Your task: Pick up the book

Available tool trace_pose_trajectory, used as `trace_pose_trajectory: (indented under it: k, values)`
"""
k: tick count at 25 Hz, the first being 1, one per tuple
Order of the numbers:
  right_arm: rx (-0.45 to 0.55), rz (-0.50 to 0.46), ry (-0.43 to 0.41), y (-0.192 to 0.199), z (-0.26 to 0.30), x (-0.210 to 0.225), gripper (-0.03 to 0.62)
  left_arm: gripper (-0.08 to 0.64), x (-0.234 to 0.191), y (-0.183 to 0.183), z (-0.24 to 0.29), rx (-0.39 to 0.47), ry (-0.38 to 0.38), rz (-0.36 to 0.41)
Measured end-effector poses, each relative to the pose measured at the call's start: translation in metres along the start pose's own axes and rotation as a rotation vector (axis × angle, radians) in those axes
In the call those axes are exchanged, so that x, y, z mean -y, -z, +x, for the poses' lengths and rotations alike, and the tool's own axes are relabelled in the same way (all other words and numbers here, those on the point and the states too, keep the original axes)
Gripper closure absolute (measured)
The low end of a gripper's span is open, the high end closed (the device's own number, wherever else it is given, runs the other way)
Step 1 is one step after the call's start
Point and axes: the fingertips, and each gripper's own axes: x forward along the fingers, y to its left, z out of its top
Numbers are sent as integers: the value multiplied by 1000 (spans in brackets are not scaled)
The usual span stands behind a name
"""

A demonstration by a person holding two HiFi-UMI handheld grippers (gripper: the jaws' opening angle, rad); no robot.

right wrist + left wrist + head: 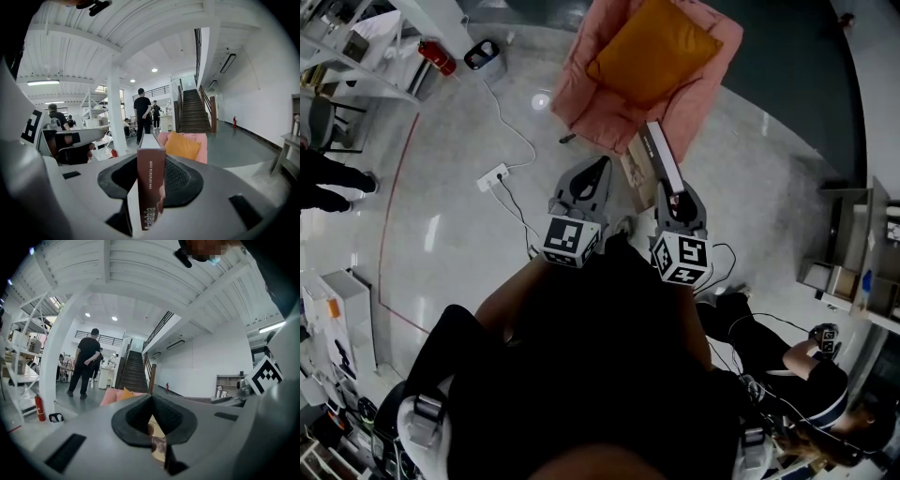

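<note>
My right gripper [673, 192] is shut on the book [662, 156], a thick volume with a dark brown spine and white page edges. It holds the book on edge, sticking out forward toward the armchair. In the right gripper view the book [151, 187] stands upright between the jaws of the right gripper [149, 201], spine toward the camera. My left gripper [598, 171] hovers just left of the book with its jaws together and nothing between them. In the left gripper view only a narrow slit shows at the left gripper [157, 430], with the book's cream and brown cover [158, 442] behind it.
A pink armchair [619, 103] with an orange cushion [652, 47] stands straight ahead. A power strip [492, 176] and white cable lie on the glossy floor at left. A person [806, 370] sits low at right, beside shelves [853, 253]. Another person [86, 362] stands near the stairs [133, 371].
</note>
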Motion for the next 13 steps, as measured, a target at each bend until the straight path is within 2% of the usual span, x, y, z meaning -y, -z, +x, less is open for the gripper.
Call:
trace_pose_trajectory:
  k: [13]
  values:
    - [-1,-6,-11,-3,12,4,446,554,-4,2,11,-2,1,3]
